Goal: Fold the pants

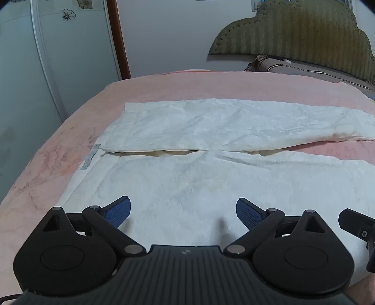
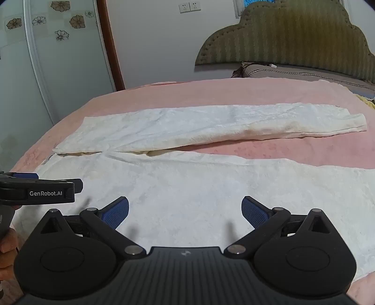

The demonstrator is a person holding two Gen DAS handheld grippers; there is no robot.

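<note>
A pink bedspread covers the bed, with an olive padded headboard against the pale wall and flower-decorated wardrobe doors at left. White pants lie flat across it, legs parted. The left gripper and the right gripper both hover spread wide above the near leg, holding nothing.

Pink bedspread covers the bed in front of me, blotchy darker patches down its left side. At the far right, a scalloped olive headboard against the wall, with a grey-brown pillow lying just below it. Double wall socket up high. To the left, a pale wardrobe door with flower decals, and a brown wooden frame beside it.
</note>
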